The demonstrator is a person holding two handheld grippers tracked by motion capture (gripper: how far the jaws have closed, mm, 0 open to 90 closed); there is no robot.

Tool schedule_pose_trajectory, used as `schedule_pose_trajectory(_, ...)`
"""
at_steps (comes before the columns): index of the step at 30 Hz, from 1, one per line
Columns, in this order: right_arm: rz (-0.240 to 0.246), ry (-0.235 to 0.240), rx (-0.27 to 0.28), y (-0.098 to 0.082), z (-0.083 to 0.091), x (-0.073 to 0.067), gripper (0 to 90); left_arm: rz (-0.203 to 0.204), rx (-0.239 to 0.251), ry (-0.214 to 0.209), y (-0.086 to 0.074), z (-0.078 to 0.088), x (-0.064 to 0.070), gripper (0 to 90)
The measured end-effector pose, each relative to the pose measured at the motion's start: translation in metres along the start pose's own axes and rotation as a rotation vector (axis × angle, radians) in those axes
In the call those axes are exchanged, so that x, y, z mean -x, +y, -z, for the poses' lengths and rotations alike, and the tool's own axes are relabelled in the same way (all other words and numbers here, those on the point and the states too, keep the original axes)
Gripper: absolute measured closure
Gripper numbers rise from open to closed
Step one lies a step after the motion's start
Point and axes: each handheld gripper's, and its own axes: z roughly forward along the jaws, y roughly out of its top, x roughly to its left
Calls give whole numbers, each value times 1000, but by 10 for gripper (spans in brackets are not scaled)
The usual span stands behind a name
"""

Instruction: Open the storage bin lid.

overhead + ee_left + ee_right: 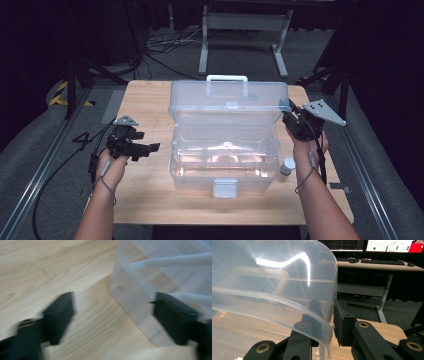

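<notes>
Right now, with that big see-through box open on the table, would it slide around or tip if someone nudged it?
The clear plastic box looks empty and thin-walled, so it is probably light and would likely slide on the smooth wooden table. Its raised lid stands tall at the back, so a push there might rock it. The right gripper pinches the lid's edge, which looks somewhat flexible.

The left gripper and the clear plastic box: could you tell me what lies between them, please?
Nothing but bare wooden table. In the high view the left gripper stands apart from the box, and the left gripper view shows wood grain between its open jaws.
</notes>
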Motion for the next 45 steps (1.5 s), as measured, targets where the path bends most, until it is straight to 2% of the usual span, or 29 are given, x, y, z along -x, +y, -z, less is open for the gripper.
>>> schedule_pose_trajectory(1, 1, 1, 1, 0, 0, 0, 767, 6, -6, -15, 0, -1, -2, 129)
schedule_pose_trajectory(2, -2, 2, 0, 1, -1, 0, 767, 13, -15, -38, 0, -1, -3, 222)
schedule_pose_trajectory(3, -3, 3, -4, 1, -1, 1, 767, 13, -23, -42, 0, -2, -4, 218)
schedule_pose_trajectory(4, -3, 3, -5, 1, -1, 1, 767, 8, -31, -45, 0, -3, -4, 143)
schedule_pose_trajectory(5, -3, 6, -4, 1, -1, 2, 767, 0, -38, -31, -1, -4, -5, 120)
schedule_pose_trajectory(6, -3, 6, -4, 1, -1, 2, 767, 0, -38, -31, -1, -4, -5, 189)
schedule_pose_trajectory(7, -2, 6, -2, 2, -2, 2, 767, 2, -48, -33, -1, -4, -5, 203)
schedule_pose_trajectory(8, -2, 6, -2, 2, -2, 2, 767, 6, -51, -21, -1, -5, -5, 203)
schedule_pose_trajectory(9, 2, 3, -5, 2, -2, 2, 766, 4, -54, -21, -1, -5, -5, 151)
schedule_pose_trajectory(10, 6, -1, -7, 2, -2, 1, 766, 3, -53, -20, -1, -5, -6, 148)
schedule_pose_trajectory(11, 6, 2, -4, 2, -2, 1, 766, 3, -59, -24, -2, -5, -6, 189)
schedule_pose_trajectory(12, 10, -1, -9, 3, -3, 2, 766, 0, -65, -30, -2, -6, -7, 149)
schedule_pose_trajectory(14, 12, 3, -8, 4, -4, 2, 766, -10, -73, -51, -2, -7, -7, 173)
schedule_pose_trajectory(15, 11, -3, -13, 5, -5, 2, 765, -17, -79, -58, -2, -7, -7, 155)
schedule_pose_trajectory(21, 4, 4, -14, 8, -9, 4, 765, -18, -79, -56, -3, -7, -8, 160)
schedule_pose_trajectory(24, 3, 5, -18, 10, -13, 5, 765, -6, -74, -50, -4, -7, -9, 160)
schedule_pose_trajectory(30, -3, 7, -22, 13, -17, 7, 766, -15, -83, -49, -4, -8, -9, 160)
schedule_pose_trajectory(34, 8, -4, -23, 14, -20, 6, 765, -22, -90, -51, -4, -9, -9, 160)
schedule_pose_trajectory(45, 22, -16, -23, 19, -26, 6, 767, -10, -107, -53, -6, -12, -10, 160)
